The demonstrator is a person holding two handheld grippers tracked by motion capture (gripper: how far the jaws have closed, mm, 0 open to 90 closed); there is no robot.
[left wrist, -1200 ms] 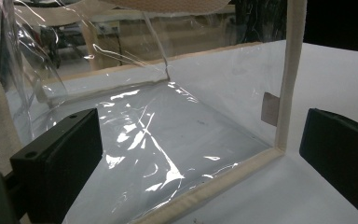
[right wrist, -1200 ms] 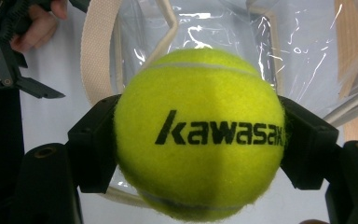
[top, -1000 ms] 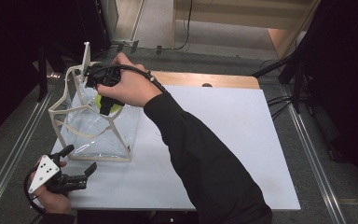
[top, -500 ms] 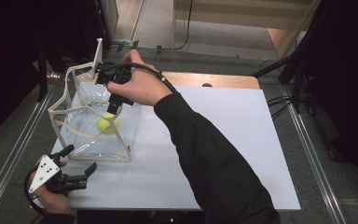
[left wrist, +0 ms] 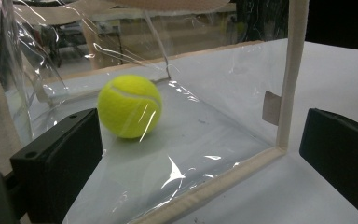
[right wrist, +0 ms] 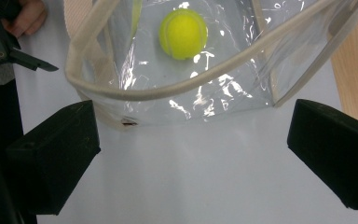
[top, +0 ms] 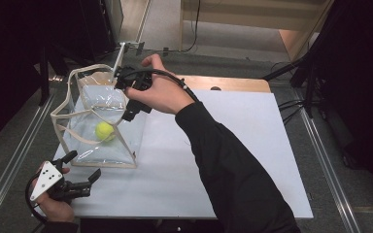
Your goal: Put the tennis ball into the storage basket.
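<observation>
A yellow tennis ball (top: 104, 131) (left wrist: 129, 106) (right wrist: 183, 33) lies on the floor of a clear plastic bag (top: 85, 104) with beige trim, at the table's left. My right gripper (top: 128, 97) (right wrist: 193, 121) hovers over the bag's right rim, pointing down. Its jaws have just been opening and stand wide with nothing between them. My left gripper (top: 80, 170) (left wrist: 200, 135) rests at the near left corner, open, facing the bag's front corner trim (left wrist: 279, 144) without touching it.
The white table top (top: 233, 145) stretches to the right of the bag, with a wooden strip (top: 228, 83) along its far edge. The bag's beige handles (right wrist: 168, 88) arch above its opening. Metal rails run beside the table.
The ball was at the right gripper's jaws above the bag; it now lies on the bag's floor. The right hand has drawn rightward off the opening, jaws spread. The left gripper has stayed put.
</observation>
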